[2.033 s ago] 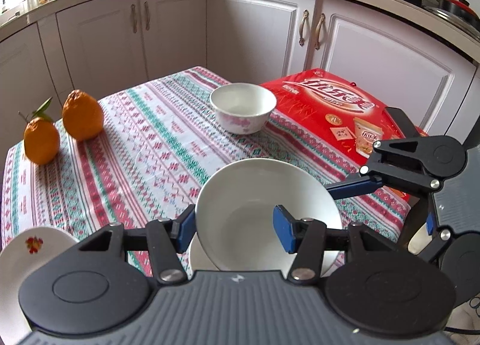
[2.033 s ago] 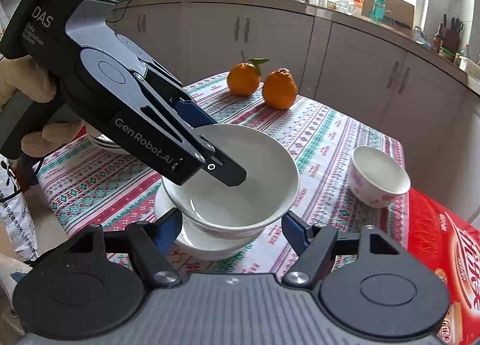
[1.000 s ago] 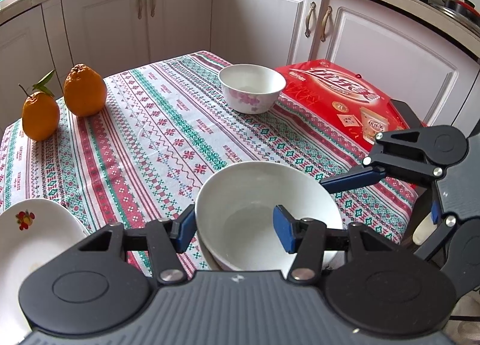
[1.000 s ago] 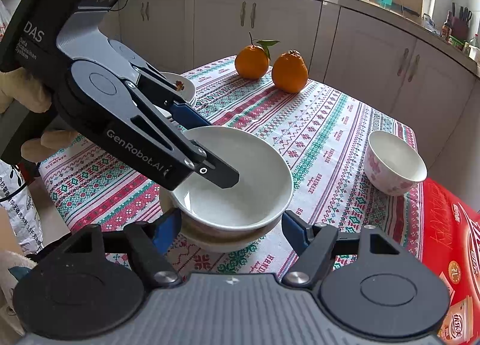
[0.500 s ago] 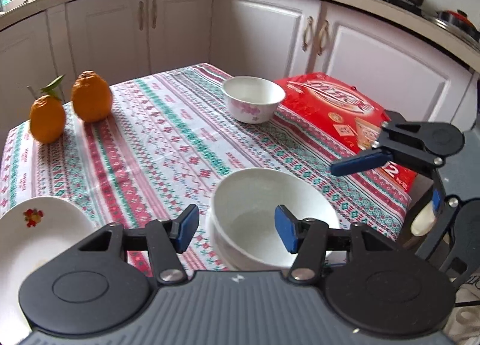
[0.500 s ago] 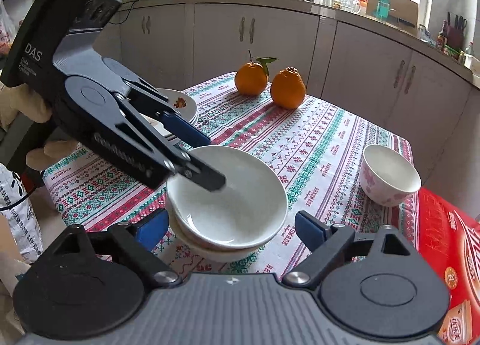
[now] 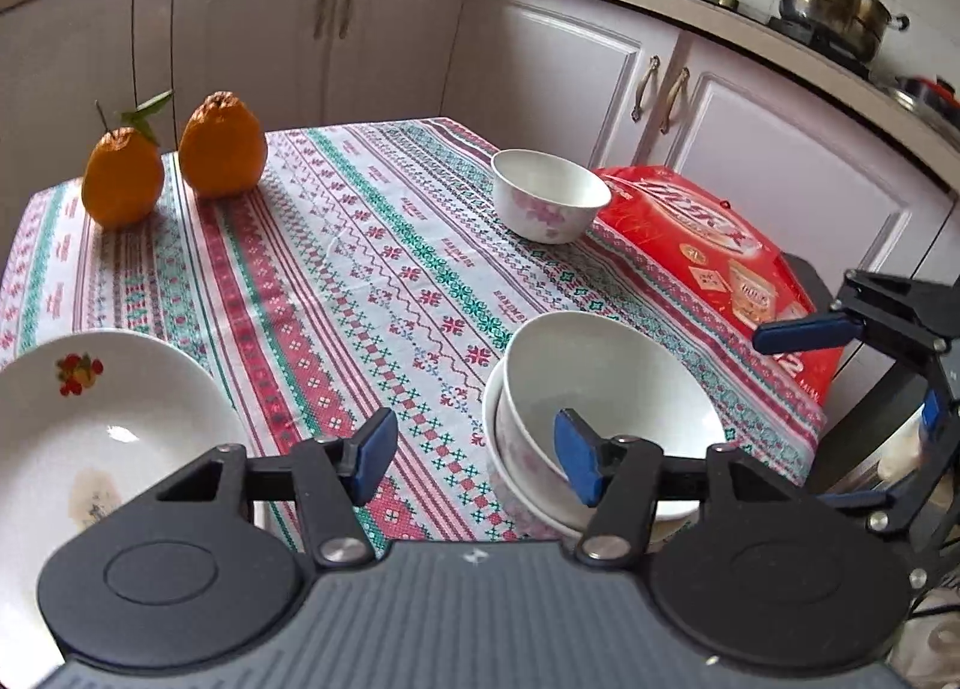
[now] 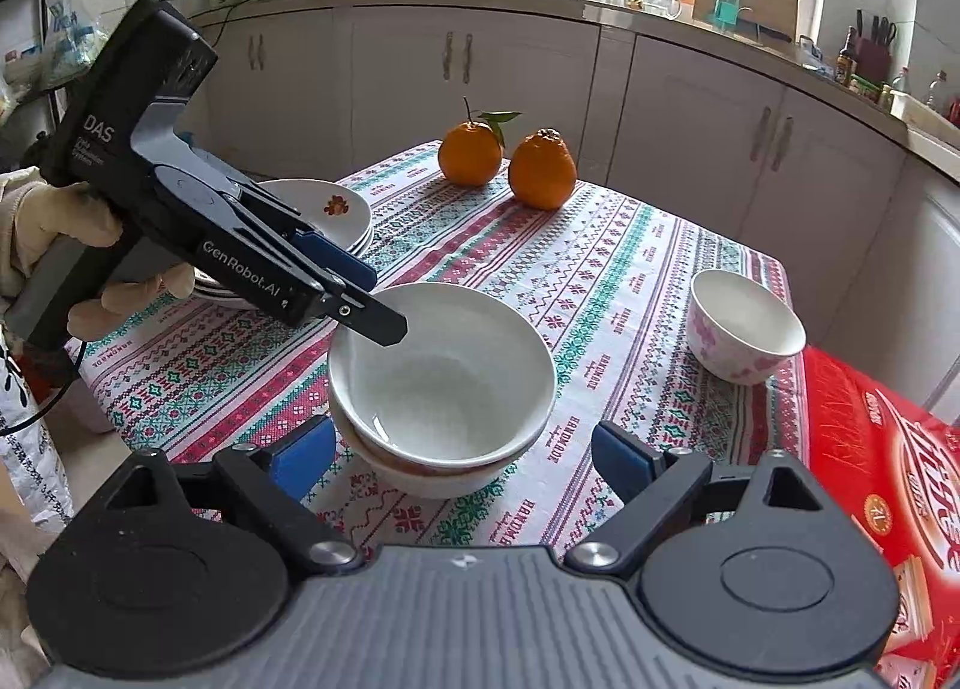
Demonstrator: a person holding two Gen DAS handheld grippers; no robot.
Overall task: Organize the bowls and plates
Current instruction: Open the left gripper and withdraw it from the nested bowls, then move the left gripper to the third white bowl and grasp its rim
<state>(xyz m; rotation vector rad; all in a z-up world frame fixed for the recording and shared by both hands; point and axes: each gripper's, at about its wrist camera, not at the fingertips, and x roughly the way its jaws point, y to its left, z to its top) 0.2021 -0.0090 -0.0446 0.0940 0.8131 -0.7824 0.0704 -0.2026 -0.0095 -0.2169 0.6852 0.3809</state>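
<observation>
We have two white bowls nested on the worktop, just ahead of the right claw, whose jaws are opening wide with nothing pressed between them. Left claw sits just left of the stack; its jaws are opening too, one pad inside the top bowl's rim, not gripping. Both nested bowls look empty. The small floral bowl, also empty, sits far ahead-right of the right claw, beside the red box. Plates are stacked left, beyond the left claw. Glazed ceramic: stiff, slick, chippable, so we'd pinch the rim wall and set down gently.
</observation>
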